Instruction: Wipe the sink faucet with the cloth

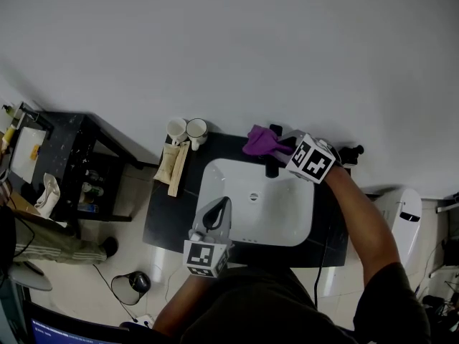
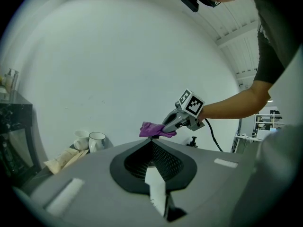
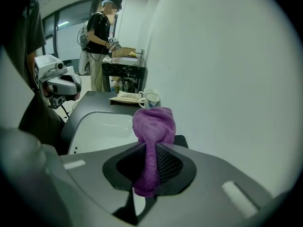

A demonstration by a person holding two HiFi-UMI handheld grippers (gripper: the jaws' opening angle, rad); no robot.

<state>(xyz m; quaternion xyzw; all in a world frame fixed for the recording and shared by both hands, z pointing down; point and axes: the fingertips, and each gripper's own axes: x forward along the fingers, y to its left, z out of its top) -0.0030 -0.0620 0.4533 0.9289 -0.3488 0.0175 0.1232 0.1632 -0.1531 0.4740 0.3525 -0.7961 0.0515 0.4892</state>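
Holding the purple cloth [image 1: 259, 142] over the black faucet [image 1: 272, 169] at the sink's [image 1: 215, 188] far edge, right gripper [image 1: 281, 147]; left gripper [image 1: 223, 205] above near rim. Left gripper view: jaws together, empty. Right gripper view: jaws clamped on cloth.

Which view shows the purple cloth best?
The right gripper view: the purple cloth fills the centre, clamped between that gripper's jaws. The head view shows it small at the sink's back edge; the left gripper view, small and distant.
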